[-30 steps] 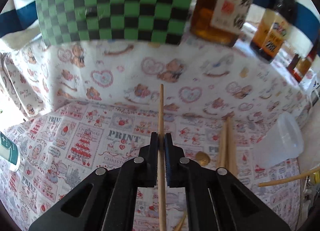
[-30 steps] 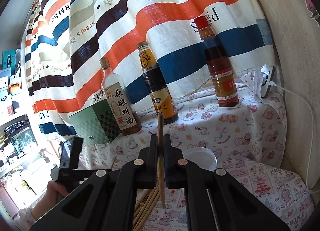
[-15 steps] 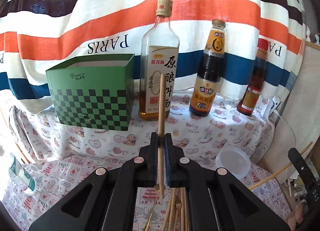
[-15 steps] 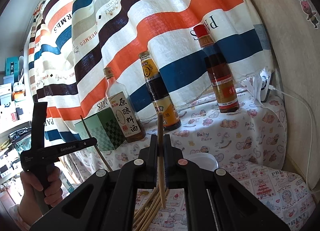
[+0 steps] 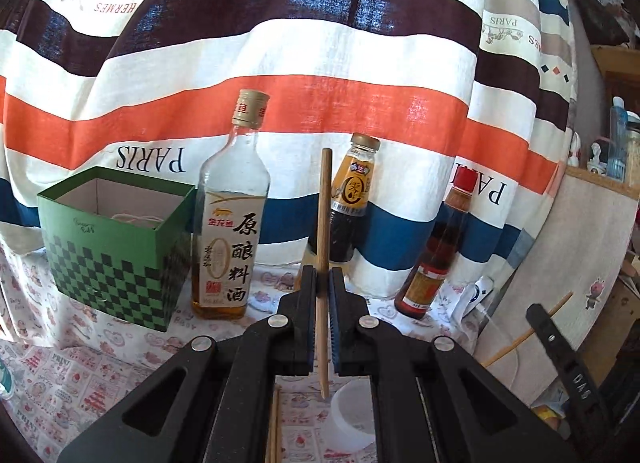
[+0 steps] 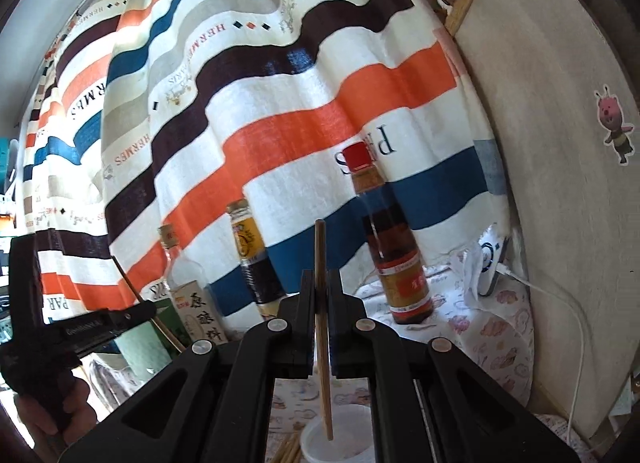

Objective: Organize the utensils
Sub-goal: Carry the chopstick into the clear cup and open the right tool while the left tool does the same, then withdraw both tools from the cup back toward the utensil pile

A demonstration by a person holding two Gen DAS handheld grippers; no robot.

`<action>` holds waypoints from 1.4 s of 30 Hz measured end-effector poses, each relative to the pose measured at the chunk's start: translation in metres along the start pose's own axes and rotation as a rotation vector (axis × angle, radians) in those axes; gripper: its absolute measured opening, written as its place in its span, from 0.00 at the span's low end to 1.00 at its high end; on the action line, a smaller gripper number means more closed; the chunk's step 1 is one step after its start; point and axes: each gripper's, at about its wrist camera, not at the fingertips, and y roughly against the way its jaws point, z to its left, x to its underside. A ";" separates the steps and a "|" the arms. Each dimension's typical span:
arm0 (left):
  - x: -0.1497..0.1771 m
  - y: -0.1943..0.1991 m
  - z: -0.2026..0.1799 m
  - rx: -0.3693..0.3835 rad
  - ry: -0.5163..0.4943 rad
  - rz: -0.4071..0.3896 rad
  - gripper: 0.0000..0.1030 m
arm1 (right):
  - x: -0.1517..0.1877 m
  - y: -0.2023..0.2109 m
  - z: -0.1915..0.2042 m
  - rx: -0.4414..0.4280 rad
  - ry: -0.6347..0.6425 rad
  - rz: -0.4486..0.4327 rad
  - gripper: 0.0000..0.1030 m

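My left gripper [image 5: 322,279] is shut on a wooden chopstick [image 5: 324,219] held upright, its lower tip above the table near a clear plastic cup [image 5: 348,419]. My right gripper [image 6: 321,283] is shut on another chopstick [image 6: 321,263], its lower tip hanging over the same cup [image 6: 340,439]. Loose chopsticks [image 5: 274,427] lie on the patterned tablecloth below; they also show in the right wrist view [image 6: 289,451]. The right gripper with its chopstick shows at the right edge of the left view [image 5: 560,347]. The left gripper shows at the left of the right view [image 6: 80,327].
A green checkered open box [image 5: 116,247] stands at back left. Three bottles line the raised shelf: cooking wine [image 5: 230,231], soy sauce [image 5: 352,199], red-capped bottle [image 5: 440,255]. A striped curtain hangs behind. A board wall [image 6: 560,183] and a plugged-in white device [image 6: 490,263] stand right.
Both grippers have risen and tilted upward with their chopsticks. The left view went from facing the tablecloth to facing the bottles and curtain. The right view also tilted up.
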 end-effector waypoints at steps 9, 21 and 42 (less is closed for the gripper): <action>0.031 -0.045 -0.033 0.039 -0.076 0.061 0.05 | 0.022 -0.050 -0.045 -0.003 -0.119 0.198 0.06; 0.071 -0.084 -0.034 0.046 -0.135 0.132 0.05 | 0.055 -0.093 -0.058 -0.093 -0.180 0.438 0.06; 0.039 0.073 0.019 -0.061 -0.204 -0.067 0.77 | -0.002 0.008 0.020 0.085 0.065 0.122 0.67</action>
